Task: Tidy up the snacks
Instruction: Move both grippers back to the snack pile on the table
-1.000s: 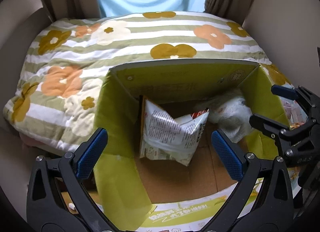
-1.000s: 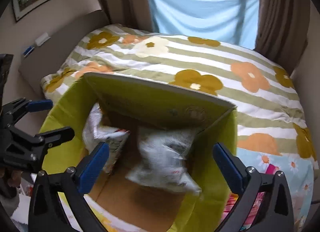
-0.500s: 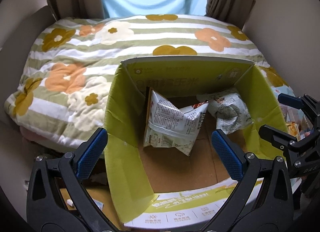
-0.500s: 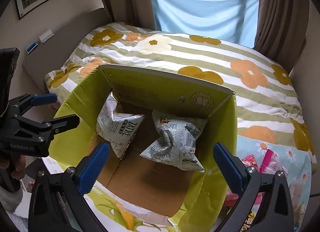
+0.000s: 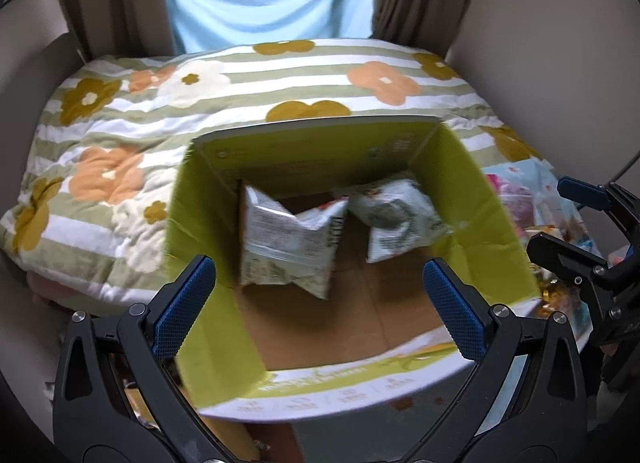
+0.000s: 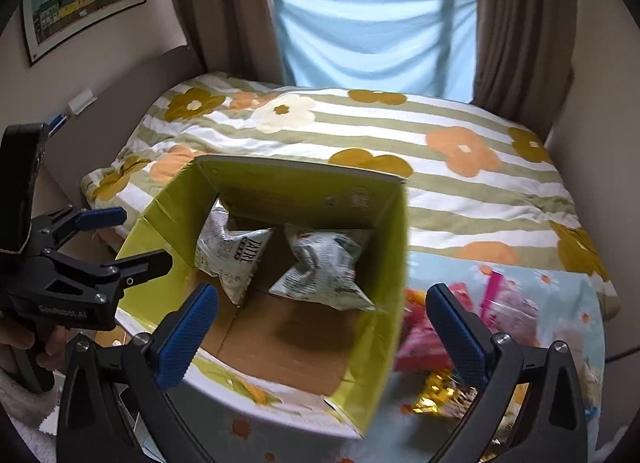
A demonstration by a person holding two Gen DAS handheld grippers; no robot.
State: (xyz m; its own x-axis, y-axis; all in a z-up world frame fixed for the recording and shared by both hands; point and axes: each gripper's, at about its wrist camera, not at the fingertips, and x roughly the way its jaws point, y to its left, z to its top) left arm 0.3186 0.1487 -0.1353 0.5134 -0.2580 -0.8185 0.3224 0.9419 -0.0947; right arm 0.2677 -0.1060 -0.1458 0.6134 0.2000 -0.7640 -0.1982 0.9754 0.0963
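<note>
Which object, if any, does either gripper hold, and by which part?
Nothing is held: the left gripper and the right gripper both stand open and empty.

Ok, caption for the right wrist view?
Open right gripper above green box holding two snack bags.

Two snack bags (image 5: 290, 241) (image 5: 394, 219), one box (image 5: 480, 207).

Matt cardboard box (image 5: 492, 223); crinkled glossy packets (image 6: 320, 267)
</note>
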